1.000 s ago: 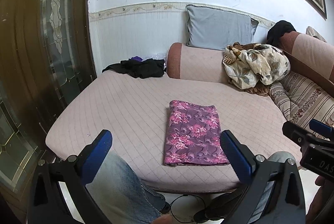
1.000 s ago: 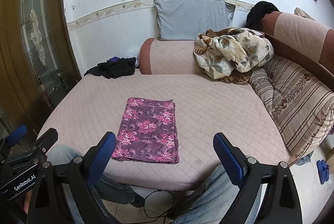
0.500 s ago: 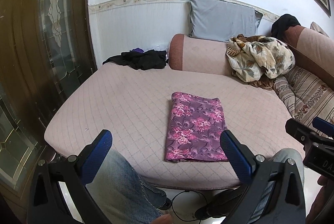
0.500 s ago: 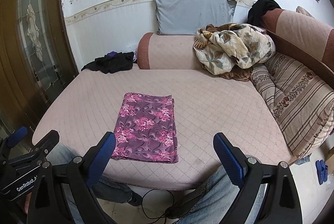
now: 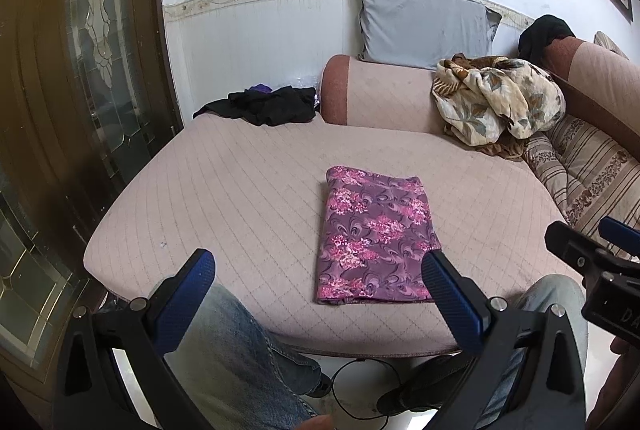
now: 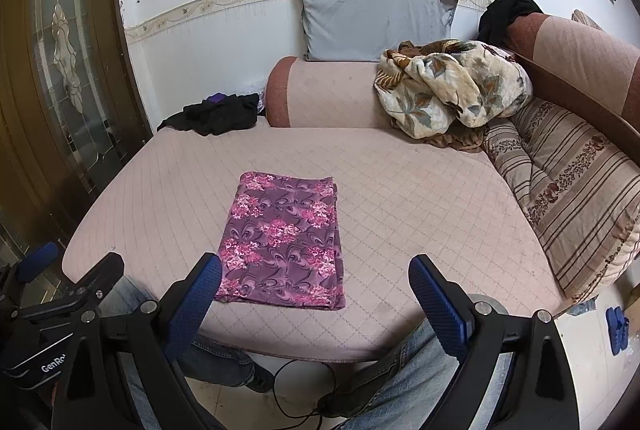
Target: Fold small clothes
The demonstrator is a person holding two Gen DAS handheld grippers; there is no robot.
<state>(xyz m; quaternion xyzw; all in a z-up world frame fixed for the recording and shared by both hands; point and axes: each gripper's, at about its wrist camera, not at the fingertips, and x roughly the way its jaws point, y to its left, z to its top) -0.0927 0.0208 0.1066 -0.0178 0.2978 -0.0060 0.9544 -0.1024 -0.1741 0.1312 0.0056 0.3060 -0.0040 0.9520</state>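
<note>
Purple floral cloth lies flat, folded into neat rectangle on pink couch seat, near front edge. Left gripper and right gripper both spread wide, empty, hovering off front edge. Fold looks finished; next likely another garment, maybe black pile at back of seat.

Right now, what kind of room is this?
Likely a home living room: a quilted pink sofa with a grey pillow, a crumpled floral blanket, and a stained-glass door.
</note>
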